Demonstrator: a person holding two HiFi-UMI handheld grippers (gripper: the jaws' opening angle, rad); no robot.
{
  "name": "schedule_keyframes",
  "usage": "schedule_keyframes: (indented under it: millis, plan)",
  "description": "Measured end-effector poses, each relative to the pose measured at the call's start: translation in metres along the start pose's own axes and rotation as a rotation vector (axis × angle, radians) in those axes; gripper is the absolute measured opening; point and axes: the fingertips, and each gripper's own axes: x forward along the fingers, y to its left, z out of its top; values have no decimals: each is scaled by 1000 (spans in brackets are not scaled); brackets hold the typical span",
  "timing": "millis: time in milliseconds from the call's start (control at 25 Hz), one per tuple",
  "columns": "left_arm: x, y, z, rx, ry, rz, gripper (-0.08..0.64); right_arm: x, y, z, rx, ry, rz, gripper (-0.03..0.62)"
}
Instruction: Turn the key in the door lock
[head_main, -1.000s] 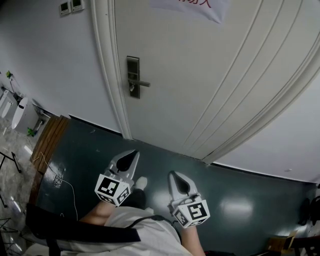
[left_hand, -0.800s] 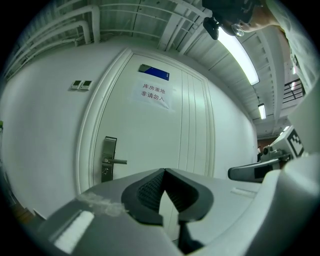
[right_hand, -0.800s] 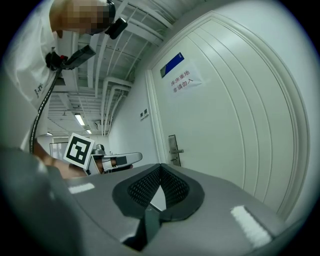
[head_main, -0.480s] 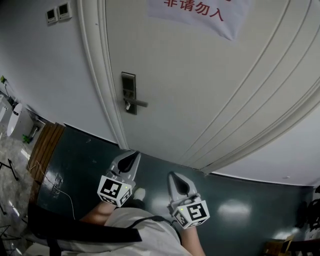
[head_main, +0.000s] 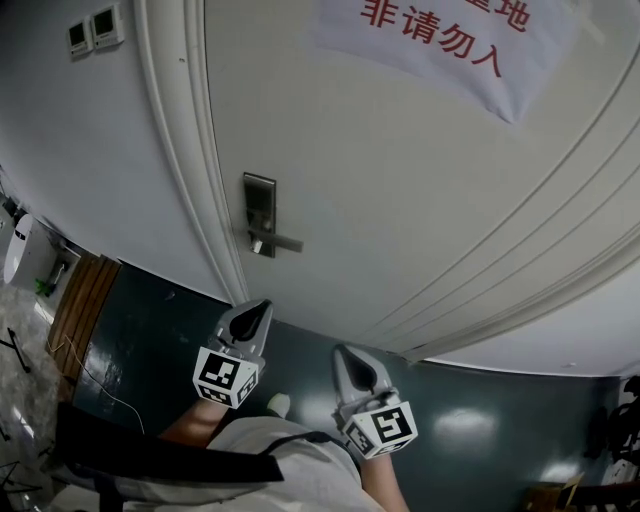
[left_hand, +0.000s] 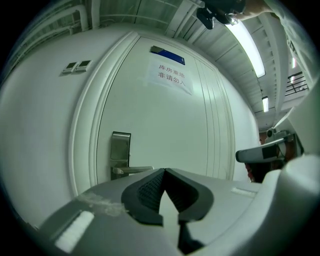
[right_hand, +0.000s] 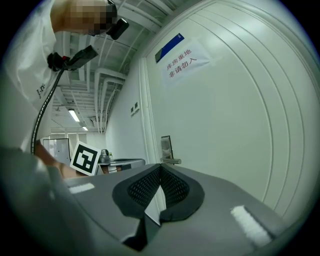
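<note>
A white door carries a steel lock plate with a lever handle pointing right. A small bright piece sits on the plate under the lever; it is too small to tell as a key. My left gripper is shut and empty, below the lock and short of the door. My right gripper is beside it to the right, also shut and empty. In the left gripper view the lock plate stands above and left of the shut left gripper. In the right gripper view the lock plate lies straight beyond the right gripper.
A paper notice with red characters hangs on the door. The door frame runs left of the lock, with two wall switches beyond it. The floor is dark green. A wooden edge and a white appliance stand at far left.
Both grippers and the head have come nearer to the door. The lock plate and the notice look larger, and the lock now sits closer above the left gripper. Both stayed shut.
</note>
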Motion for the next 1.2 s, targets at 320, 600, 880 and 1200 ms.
schedule_keyframes:
  millis: [320,600,880,1200]
  plan:
    - [28,38,-9,25,19,20,22,48,-7,0,-5,20,29,9]
    - [42,47,-10,36,32,53,26,69,-16,3,2,26,83,9]
    - [53,45,-6,71,34,141,26,76,-35,12,-14,36,177,9]
    - [64,41,-19,249,103,222,40,81,-50,19,-19,52,286,9]
